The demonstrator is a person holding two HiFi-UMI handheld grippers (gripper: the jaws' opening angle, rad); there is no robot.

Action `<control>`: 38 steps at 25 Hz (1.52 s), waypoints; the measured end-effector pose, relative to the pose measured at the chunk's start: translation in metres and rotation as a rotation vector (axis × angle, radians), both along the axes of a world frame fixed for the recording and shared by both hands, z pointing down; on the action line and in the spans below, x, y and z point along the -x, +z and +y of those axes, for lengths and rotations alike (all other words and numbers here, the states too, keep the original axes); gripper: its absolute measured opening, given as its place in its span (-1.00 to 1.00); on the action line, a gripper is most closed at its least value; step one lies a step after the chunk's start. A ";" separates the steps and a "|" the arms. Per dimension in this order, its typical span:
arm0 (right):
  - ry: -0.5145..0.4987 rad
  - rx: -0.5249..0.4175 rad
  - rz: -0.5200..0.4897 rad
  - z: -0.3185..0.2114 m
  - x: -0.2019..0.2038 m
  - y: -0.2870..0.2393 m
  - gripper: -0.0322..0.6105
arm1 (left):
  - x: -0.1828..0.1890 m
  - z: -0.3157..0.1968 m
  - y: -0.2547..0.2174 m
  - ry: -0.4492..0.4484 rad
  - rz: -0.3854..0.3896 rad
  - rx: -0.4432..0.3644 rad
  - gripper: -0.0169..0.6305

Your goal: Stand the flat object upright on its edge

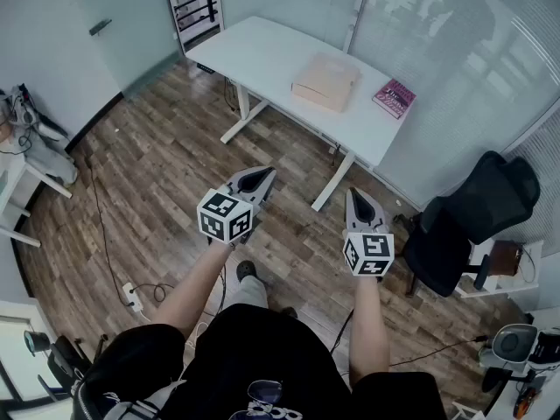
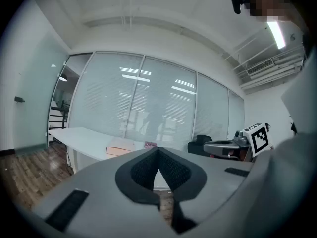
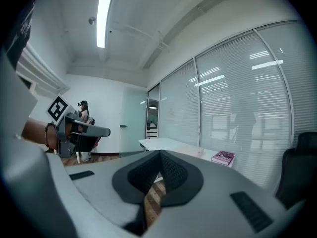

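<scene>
A flat pink book [image 1: 394, 98] lies near the right end of the white table [image 1: 262, 59], beside a tan cardboard box [image 1: 326, 82]. The book also shows in the right gripper view [image 3: 223, 157] and, small, in the left gripper view [image 2: 149, 144]. My left gripper [image 1: 262, 178] and right gripper [image 1: 360, 203] hover over the wooden floor, well short of the table. Both are shut with nothing between the jaws. In the left gripper view the right gripper [image 2: 225, 144] appears at the side.
A black office chair [image 1: 464, 221] stands right of the table. Frosted glass walls run behind the table. Cables and a power strip [image 1: 133, 297] lie on the floor at left. A white shelf with clutter [image 1: 17, 138] is at far left.
</scene>
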State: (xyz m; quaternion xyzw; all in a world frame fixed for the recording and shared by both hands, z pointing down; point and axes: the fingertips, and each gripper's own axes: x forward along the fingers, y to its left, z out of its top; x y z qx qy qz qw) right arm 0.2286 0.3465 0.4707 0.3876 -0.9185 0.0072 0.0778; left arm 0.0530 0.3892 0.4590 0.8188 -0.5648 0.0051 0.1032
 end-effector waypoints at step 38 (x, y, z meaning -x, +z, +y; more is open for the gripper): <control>0.180 -0.005 0.051 -0.144 0.162 -0.009 -0.83 | 0.227 -0.149 0.007 0.069 0.052 -0.009 -0.89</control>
